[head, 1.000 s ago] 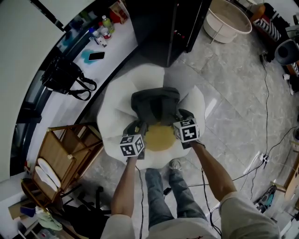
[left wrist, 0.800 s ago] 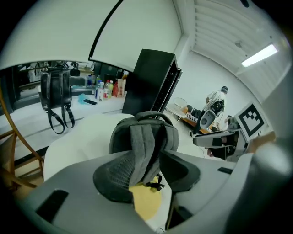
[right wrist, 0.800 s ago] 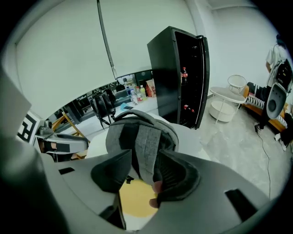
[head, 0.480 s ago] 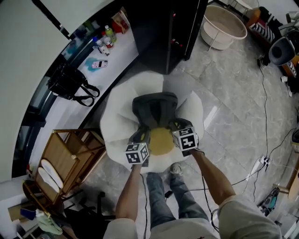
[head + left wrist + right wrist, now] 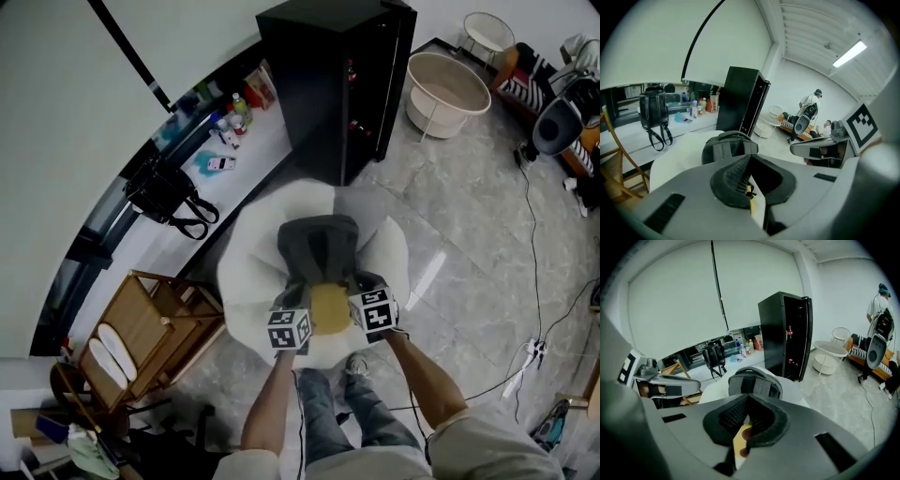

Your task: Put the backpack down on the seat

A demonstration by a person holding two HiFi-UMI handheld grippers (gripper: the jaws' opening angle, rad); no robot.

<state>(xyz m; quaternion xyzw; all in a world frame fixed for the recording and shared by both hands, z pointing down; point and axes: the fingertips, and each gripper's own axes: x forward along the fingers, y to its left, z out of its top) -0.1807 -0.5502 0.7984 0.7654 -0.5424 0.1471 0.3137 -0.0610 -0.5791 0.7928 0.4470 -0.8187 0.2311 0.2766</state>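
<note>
So the backpack (image 5: 319, 246) is sitting on the white seat (image 5: 248, 277), right in the middle of the head view. It's propped against the back part, with the seat's yellow centre (image 5: 328, 309) just below it in the frame. Looks settled to me, not sliding or flopped over, though I can't see how the straps lie underneath. My left gripper (image 5: 750, 174) has just been closing its jaws and they're now pressed pad to pad with nothing between them. Same story for my right gripper (image 5: 745, 419), jaws just closed up on nothing. In both gripper views the bag is out ahead of the jaws, clearly apart from them, so neither one has hold of it. In the head view both grippers hang over the lower edge of the seat, just below the bag. My read is that the putting-down part is basically done and I'm at the letting-go-and-clearing-out step. The next move doesn't ask for much: keep both grippers off the straps so I don't snag one and tip the bag. If it starts to lean, I'd nudge it deeper into the seat. Otherwise there's the black cabinet (image 5: 342, 84) at the top of the frame and a wooden rack (image 5: 155, 323) at lower left, both well clear of all this.
</note>
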